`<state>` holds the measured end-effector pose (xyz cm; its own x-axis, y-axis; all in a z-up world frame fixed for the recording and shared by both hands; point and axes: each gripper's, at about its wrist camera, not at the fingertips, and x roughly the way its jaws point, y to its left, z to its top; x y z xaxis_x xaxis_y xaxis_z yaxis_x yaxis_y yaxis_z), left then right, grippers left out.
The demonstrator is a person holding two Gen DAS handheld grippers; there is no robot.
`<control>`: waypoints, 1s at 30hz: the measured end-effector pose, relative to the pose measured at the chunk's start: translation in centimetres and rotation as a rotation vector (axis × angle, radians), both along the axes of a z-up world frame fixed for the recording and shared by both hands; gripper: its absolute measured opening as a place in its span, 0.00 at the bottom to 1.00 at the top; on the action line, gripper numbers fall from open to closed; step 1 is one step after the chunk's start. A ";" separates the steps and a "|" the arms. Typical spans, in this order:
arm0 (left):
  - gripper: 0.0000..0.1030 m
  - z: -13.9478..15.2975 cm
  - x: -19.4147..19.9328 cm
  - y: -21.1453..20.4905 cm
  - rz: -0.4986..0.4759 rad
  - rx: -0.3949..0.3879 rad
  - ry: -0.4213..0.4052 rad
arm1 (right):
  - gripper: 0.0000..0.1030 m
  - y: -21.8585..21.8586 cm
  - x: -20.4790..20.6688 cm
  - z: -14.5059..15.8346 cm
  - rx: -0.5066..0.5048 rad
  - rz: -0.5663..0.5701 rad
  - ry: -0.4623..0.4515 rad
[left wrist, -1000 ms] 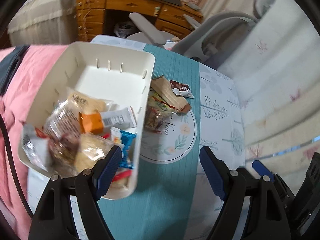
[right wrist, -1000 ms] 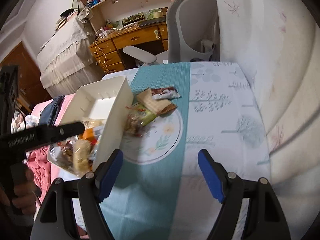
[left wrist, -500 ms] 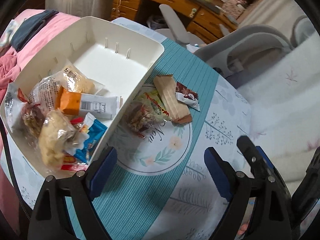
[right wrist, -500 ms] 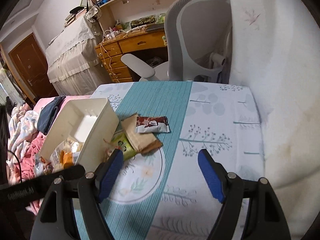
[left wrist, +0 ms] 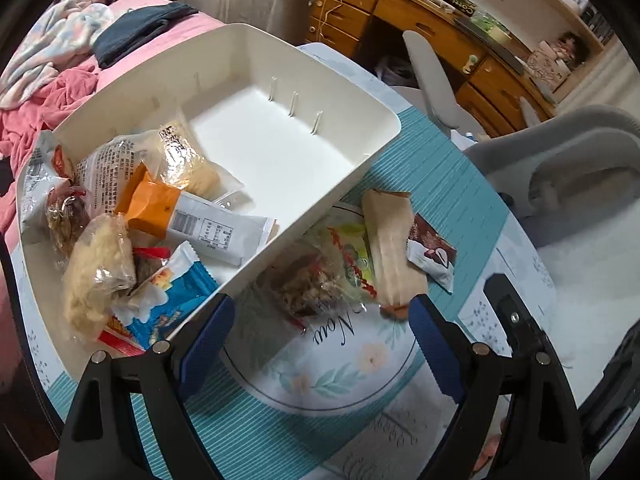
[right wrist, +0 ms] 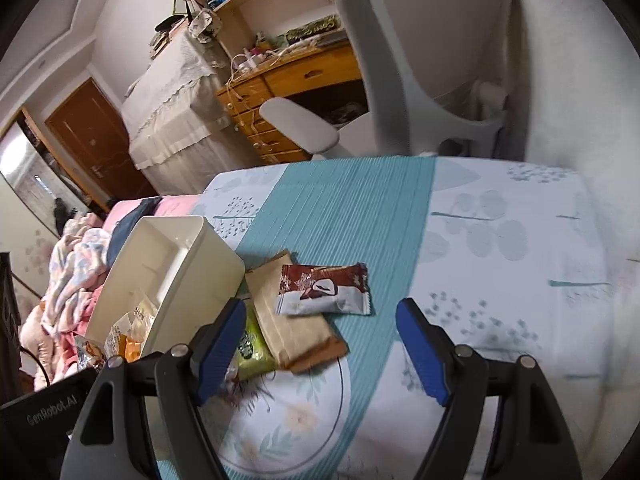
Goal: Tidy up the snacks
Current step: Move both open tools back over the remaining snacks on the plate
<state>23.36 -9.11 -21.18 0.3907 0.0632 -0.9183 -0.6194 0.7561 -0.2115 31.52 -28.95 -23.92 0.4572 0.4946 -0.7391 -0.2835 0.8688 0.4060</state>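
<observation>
Both tools have dropped closer to the desk (right wrist: 500,240) since a second ago, and the white bin (left wrist: 360,184) now fills far more of my left view. Item one, left tool (left wrist: 320,328): jaws wide apart after just opening further, nothing between them, hanging above the loose snacks. Item two, right tool (right wrist: 320,332): jaws apart, nothing gripped. Ahead of its left finger lies a tan packet (right wrist: 296,320), with a brown-and-white wrapper (right wrist: 324,290) resting on top of it. A green packet (right wrist: 252,350) sits just beside that finger, partly under the tan one. Item three, bin to the left of both tools, near end holding an orange-and-white packet (left wrist: 188,216), a blue wrapper (left wrist: 176,300) and clear bags; far end bare.
</observation>
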 end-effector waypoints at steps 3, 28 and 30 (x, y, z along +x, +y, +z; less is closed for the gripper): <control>0.86 -0.9 0.4 -0.1 0.037 -0.005 0.011 | 0.76 0.4 1.3 -1.5 0.016 0.000 0.026; 0.88 -5.2 2.7 0.6 0.153 -0.036 0.171 | 0.68 5.6 3.2 -6.3 -0.218 0.121 -0.008; 0.88 -5.3 2.8 0.6 0.157 -0.036 0.176 | 0.65 5.4 3.3 -6.4 -0.216 0.109 -0.012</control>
<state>26.20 -8.53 -26.46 0.2124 0.0770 -0.9741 -0.7585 0.6416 -0.1146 34.83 -23.50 -30.28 0.4193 0.3728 -0.8277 -0.3846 0.8989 0.2100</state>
